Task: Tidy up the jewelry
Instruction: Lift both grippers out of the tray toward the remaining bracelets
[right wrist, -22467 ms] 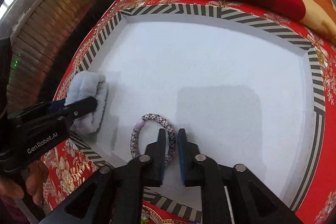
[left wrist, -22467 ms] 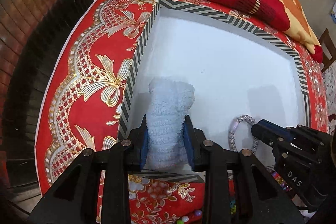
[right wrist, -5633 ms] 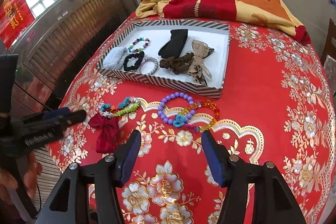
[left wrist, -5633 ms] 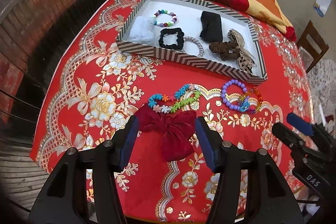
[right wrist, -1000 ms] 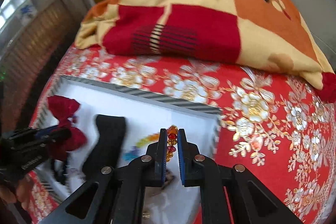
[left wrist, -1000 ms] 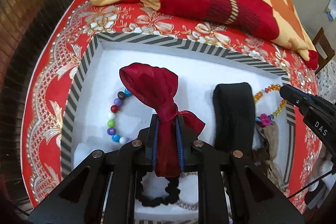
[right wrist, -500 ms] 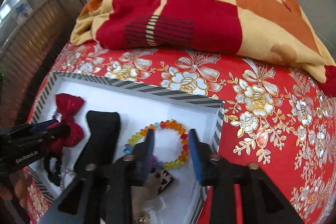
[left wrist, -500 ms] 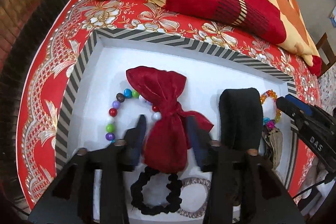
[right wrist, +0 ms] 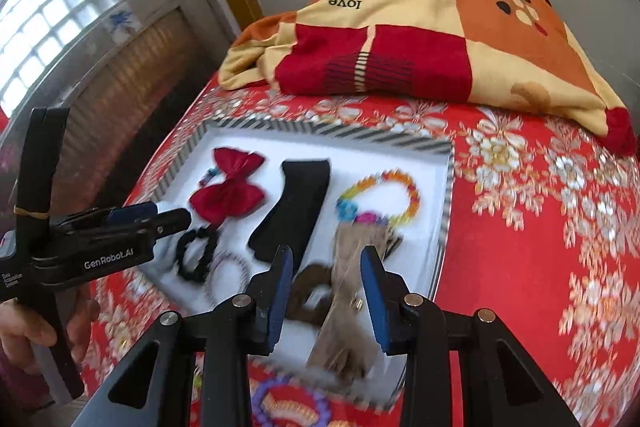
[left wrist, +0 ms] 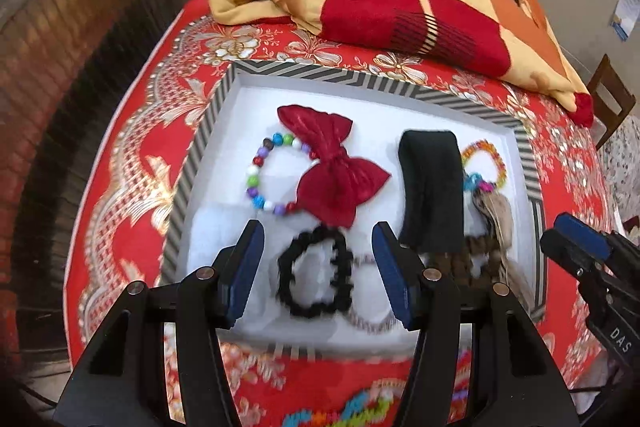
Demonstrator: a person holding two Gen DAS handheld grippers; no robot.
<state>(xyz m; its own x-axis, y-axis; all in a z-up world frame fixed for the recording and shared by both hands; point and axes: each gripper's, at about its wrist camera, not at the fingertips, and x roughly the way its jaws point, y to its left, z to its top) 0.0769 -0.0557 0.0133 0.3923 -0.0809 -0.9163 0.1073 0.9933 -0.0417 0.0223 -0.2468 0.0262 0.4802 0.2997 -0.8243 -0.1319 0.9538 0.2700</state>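
Both hand-held grippers, left (left wrist: 318, 271) and right (right wrist: 326, 289), have just opened, empty; remaining bracelets (left wrist: 340, 415) lie below the tray (left wrist: 528, 163), nearer the left.

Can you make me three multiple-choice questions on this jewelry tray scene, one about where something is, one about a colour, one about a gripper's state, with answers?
1. Where does the red bow lie?
A. in the striped tray
B. on the blanket
C. in a gripper

2. What colour is the scrunchie between the left gripper's fingers?
A. white
B. black
C. pink

3. What state is the right gripper in?
A. shut on a bracelet
B. shut and empty
C. open and empty

Answers: 1 A, the bow rests on the tray's white floor, partly over the multicoloured bead bracelet. 2 B, it is black. 3 C, the fingers stand apart, gripping nothing.
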